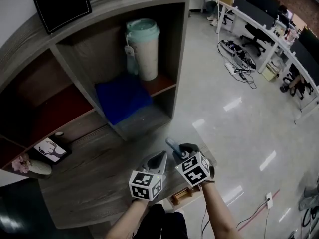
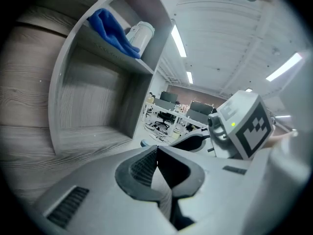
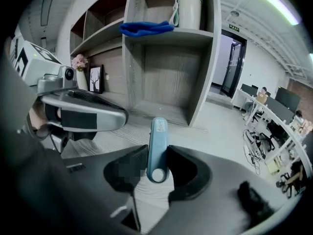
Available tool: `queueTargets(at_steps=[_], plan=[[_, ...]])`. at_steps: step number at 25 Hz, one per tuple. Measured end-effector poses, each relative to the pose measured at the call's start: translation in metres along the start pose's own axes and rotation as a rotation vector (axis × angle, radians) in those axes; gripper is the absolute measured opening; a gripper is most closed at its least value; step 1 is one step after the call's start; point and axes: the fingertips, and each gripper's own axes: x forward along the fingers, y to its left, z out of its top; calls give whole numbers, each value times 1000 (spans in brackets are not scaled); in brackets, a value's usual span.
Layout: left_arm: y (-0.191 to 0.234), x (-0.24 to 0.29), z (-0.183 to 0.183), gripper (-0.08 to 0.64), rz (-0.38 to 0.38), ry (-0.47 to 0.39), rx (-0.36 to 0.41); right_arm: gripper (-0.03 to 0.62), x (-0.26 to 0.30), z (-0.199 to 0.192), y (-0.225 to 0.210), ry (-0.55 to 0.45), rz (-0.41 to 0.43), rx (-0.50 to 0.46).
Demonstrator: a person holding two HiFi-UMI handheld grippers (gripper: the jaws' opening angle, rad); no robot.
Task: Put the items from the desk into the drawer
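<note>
Nearest you: left gripper [image 2: 156, 156] has its jaws pressed together with nothing between them, so it's free.

Just right of it, right gripper [image 3: 157, 156] is pinching the slim blue tool [image 3: 158, 137]. The pads sit on its near end, beside the round hole. Most of its length sticks out forward past the jaws, over the near right part of the desk [image 1: 94, 183].

Handling, my read:
- It looks like rigid plastic, light and smooth-sided.
- Weight is no issue, but an end grip on a slick, narrow body can let it pivot or slide. Keep the squeeze steady and avoid fast wrist rolls.
- If you regrip, take it mid-length across the flat sides, not at the end.
- It doesn't look fragile, but set it down rather than dropping it.

A small wooden piece [image 1: 182, 195] shows under the near desk edge, below the grippers. I can't tell whether it belongs to the drawer, and no open drawer shows in any view.

Further left on the desk: picture frame [image 1: 51, 150], with flowers [image 1: 21, 163] beside it.

Far side: shelf unit [image 1: 178, 59] holds a blue cloth [image 1: 122, 97], soft and likely to bunch. Behind the cloth is a tall tumbler [image 1: 143, 49], upright; take that one around the body, not by the lid.
</note>
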Motion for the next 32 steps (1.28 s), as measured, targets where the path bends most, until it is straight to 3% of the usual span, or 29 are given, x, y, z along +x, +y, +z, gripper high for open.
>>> queueTargets(at_steps=[16, 32], plan=[[-62, -32, 10, 11, -58, -3, 58, 137, -76, -7, 20, -82, -60, 101], [-114, -55, 11, 11, -126, 24, 79, 137, -157, -19, 30, -179, -177, 257]])
